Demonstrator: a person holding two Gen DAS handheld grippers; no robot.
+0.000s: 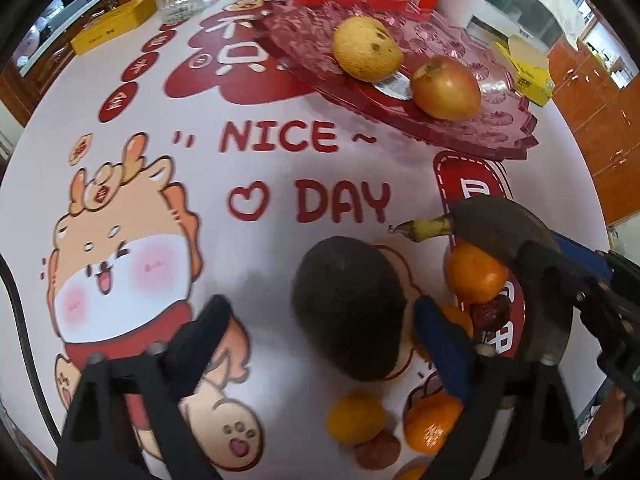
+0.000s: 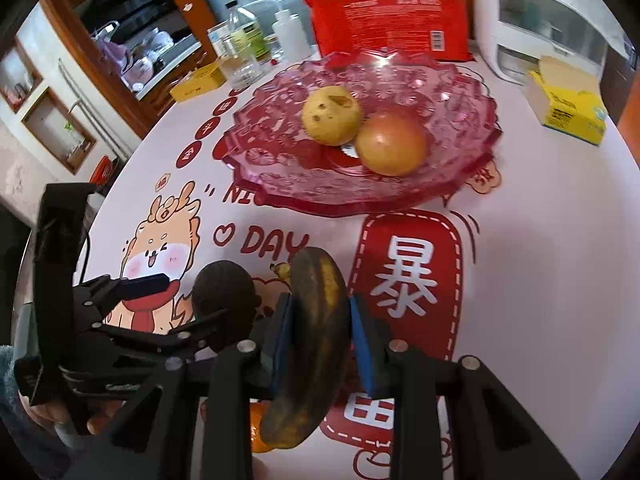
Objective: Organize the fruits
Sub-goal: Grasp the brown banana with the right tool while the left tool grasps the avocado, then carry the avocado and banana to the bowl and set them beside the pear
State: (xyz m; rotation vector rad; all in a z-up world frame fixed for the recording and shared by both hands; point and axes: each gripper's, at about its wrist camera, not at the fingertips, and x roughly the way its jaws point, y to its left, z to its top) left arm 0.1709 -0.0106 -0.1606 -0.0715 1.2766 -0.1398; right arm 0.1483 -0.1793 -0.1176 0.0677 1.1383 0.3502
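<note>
Right wrist view: the right gripper is clamped across a blackened banana, lifted clear so it can travel to the pink fruit plate at twelve o'clock, where a pear and apple sit. The left gripper, jaws apart, straddles the avocado; mandarins wait at three o'clock.

On the table, toward the far edge — a tray with a pear left of, and touching, an apple. Nearer the front edge — an avocado, with tangerines to its right. Behind the tray, a box; at the far right, a carton.
</note>
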